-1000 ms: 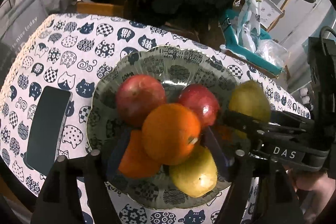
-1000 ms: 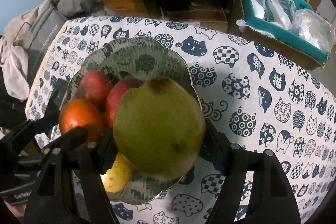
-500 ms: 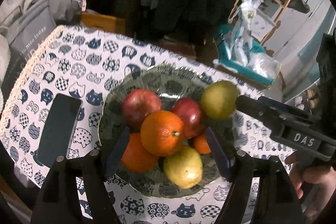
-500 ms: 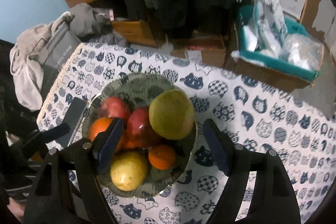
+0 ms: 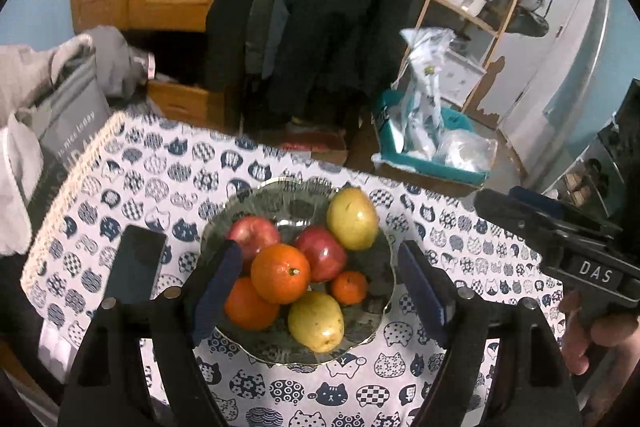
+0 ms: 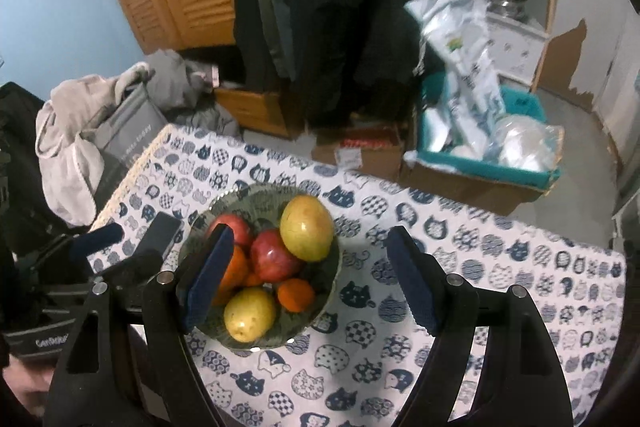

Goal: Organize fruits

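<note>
The left gripper [image 5: 320, 279] and right gripper [image 6: 308, 277] both hang above the table with fingers spread apart, holding nothing. Below them, the patterned glass bowl [image 5: 372, 335] on the cat-print tablecloth [image 6: 480, 307] holds red apples, oranges and yellow-green pears [image 5: 352, 218]. A dark phone [image 5: 134, 269] lies just beside the bowl.

Red apples [image 5: 322, 252], oranges [image 5: 280, 273], yellow-green pears [image 5: 352, 218]; navy cat-print white tablecloth [image 5: 460, 239].

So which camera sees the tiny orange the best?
The left wrist view. The tiny orange sits in plain sight between both jaws in the bowl. The right wrist view shows it too, but blurrier and darker.
</note>
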Available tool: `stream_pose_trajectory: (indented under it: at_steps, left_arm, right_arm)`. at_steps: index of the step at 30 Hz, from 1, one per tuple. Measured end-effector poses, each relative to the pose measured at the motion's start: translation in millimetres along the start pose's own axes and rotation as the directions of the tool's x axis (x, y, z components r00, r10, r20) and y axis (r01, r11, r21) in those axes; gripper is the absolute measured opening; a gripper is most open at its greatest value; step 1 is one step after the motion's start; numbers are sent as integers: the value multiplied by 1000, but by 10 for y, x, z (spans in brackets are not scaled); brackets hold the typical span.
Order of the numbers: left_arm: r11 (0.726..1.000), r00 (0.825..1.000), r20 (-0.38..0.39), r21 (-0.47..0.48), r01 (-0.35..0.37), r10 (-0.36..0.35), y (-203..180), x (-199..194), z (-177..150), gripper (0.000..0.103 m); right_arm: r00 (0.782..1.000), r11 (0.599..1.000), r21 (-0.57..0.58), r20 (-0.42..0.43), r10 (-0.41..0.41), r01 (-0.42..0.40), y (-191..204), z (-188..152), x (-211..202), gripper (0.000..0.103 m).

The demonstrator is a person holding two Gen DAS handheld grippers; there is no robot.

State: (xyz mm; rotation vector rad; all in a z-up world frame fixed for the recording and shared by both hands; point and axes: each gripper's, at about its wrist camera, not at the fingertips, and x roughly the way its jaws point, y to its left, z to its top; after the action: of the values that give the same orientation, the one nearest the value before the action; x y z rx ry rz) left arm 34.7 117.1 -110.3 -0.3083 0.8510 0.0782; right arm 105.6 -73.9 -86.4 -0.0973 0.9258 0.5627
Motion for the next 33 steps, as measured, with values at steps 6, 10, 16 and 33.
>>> stream_pose_trajectory:
  at_steps: [6,10,16,33]
  left_arm:
    - [999,997,77,34,-19,17,-132,-317,45,88]
    - [998,992,128,51,-31,24,-229,-534,83,93]
    - [994,975,216,92,-66,44,-355,-843,104,102]
    - [989,933,350,83,-120,84,-513,-1222,164,102]
  right_arm:
    - [995,998,-20,74,-60,61,-35,-30,-441,79]
    - [988,995,-26,120,-95,99,-69,-80,-677,79]
    - [971,989,-12,193,-139,144,-158,-144,-1027,79]
    - [891,966,28,381,-249,258,-359,-279,-1631,80]
